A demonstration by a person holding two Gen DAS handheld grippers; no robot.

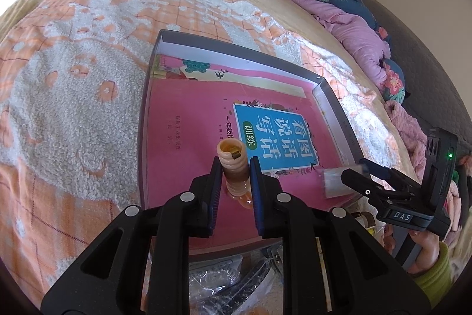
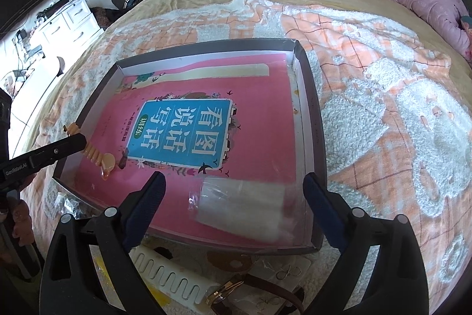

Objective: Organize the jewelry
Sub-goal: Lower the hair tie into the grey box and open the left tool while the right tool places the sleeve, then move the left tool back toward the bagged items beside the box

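Left gripper (image 1: 236, 167): the two blue-padded fingers (image 1: 216, 188) stand narrow, pressed against either side of a ribbed amber bracelet (image 1: 234, 167). The bracelet sits between the pads, its upper coil projecting beyond the fingertips and its lower end hanging just over the pink book cover (image 1: 188, 96). In the right wrist view the same bracelet (image 2: 94, 152) crosses the near-left wall of the tray (image 2: 309, 96), with a rounded amber end resting on or just above the book; contact cannot be confirmed.

Right gripper (image 2: 233, 185): fingers (image 2: 147, 197) spread wide, holding nothing. A clear plastic bag (image 2: 242, 205) lies between and just ahead of the fingertips, flat in the near-right corner of the tray. From the left wrist view one fingertip of this gripper (image 1: 354, 179) overlaps the bag (image 1: 333, 179); touching or not cannot be determined.

Tray: shallow, grey-walled, lined by the book, resting on an orange and white blanket (image 2: 383, 96). Outside the tray's near wall lie a white slotted strap (image 2: 174, 276), a brown belt with buckle (image 2: 230, 291) and small ring earrings (image 2: 287, 272).
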